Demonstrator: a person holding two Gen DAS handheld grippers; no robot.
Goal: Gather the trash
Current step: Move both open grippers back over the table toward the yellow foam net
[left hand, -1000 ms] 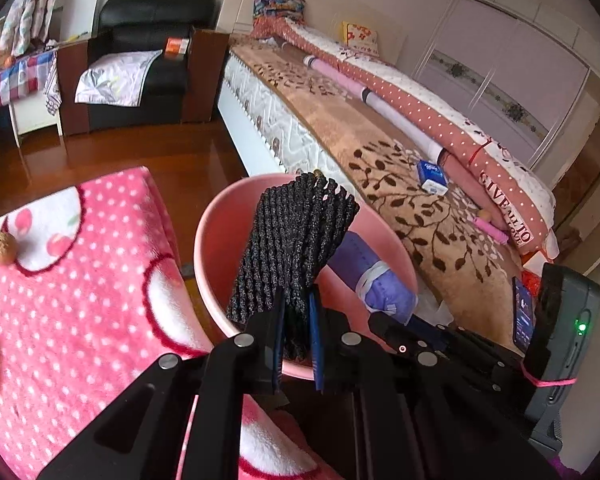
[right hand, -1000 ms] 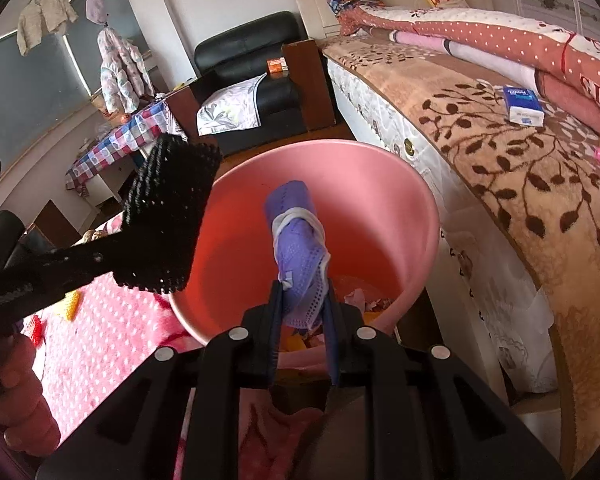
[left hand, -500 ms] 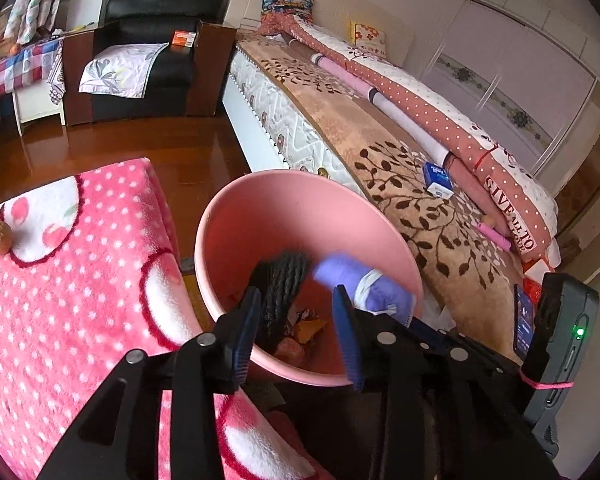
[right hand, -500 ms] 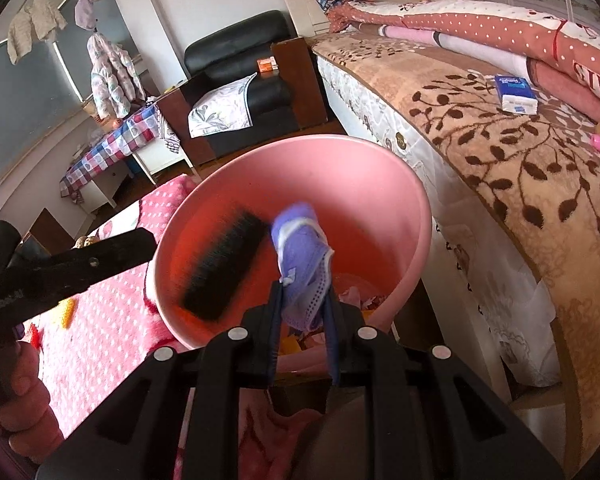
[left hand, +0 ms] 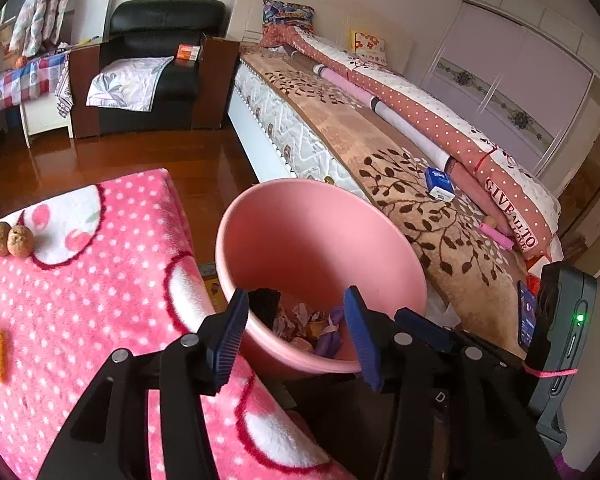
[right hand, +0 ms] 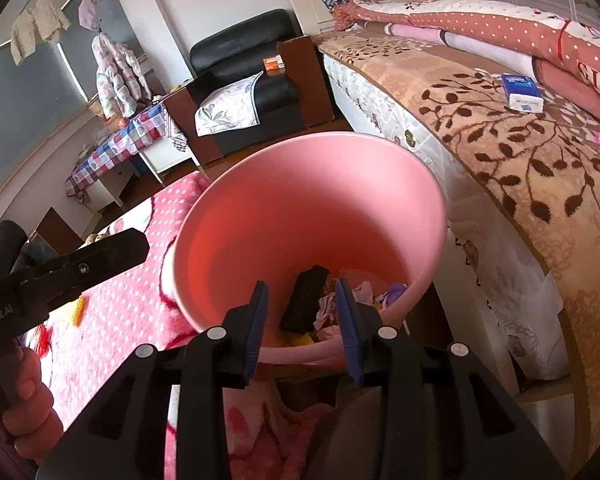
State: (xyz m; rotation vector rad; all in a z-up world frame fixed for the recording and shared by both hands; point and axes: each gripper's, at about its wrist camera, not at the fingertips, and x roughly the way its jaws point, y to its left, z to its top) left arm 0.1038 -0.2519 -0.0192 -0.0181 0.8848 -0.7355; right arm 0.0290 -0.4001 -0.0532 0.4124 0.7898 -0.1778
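Dropped mask [left hand: 327,342] half-buried in bin [left hand: 300,224]

The round pink plastic bin [left hand: 320,240] stands on the floor between the pink polka-dot blanket [left hand: 100,300] on its left and the long bed under a brown leaf-patterned cover [left hand: 420,200] on its right. In it lie a black knitted piece [right hand: 304,300] and crumpled scraps [left hand: 300,320]. Two brown walnuts [left hand: 11,239] sit touching on the blanket — behind everything, a black leather armchair [left hand: 160,60] stands against the wall.
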